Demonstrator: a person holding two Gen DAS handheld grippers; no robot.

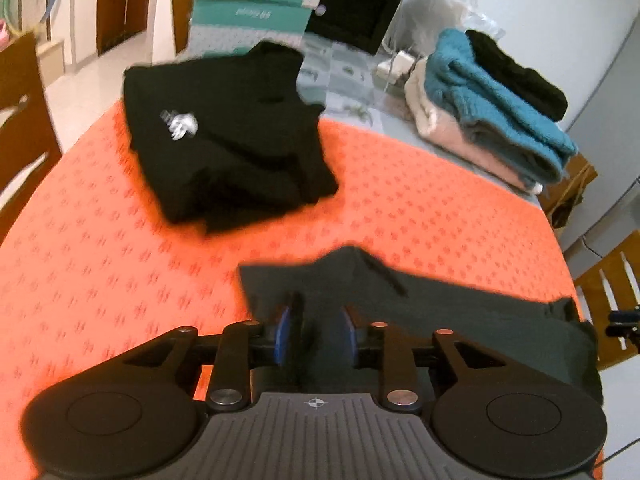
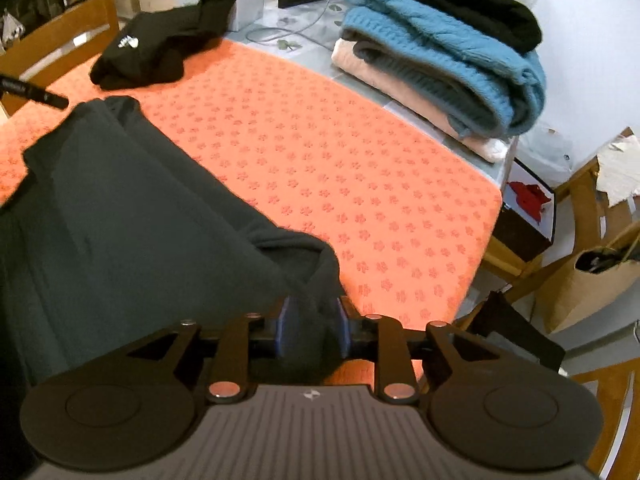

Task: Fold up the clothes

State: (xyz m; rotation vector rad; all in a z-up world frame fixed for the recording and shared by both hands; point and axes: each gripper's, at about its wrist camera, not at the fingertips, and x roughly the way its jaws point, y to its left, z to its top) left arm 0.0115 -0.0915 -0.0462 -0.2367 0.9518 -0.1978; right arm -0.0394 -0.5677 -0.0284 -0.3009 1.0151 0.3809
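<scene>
A dark grey garment (image 1: 460,312) lies spread along the near edge of the orange patterned mat (image 1: 100,240). My left gripper (image 1: 316,334) is low over the garment's left end. Its blue pads (image 1: 283,336) stand apart, with cloth lying between and below them. In the right wrist view the same garment (image 2: 120,208) fills the left side. Its folded corner bunches up between the pads of my right gripper (image 2: 312,328), which also stand apart. A folded black garment with a white logo (image 1: 228,140) (image 2: 152,52) rests at the far side of the mat (image 2: 320,160).
A stack of folded sweaters (image 1: 500,108) (image 2: 440,52), teal on pink with a black one on top, sits at the table's far right. Teal boxes (image 1: 256,0) stand behind. Wooden chairs (image 1: 20,112) (image 2: 600,208) flank the table, and a paper bag (image 2: 592,288) is on the floor.
</scene>
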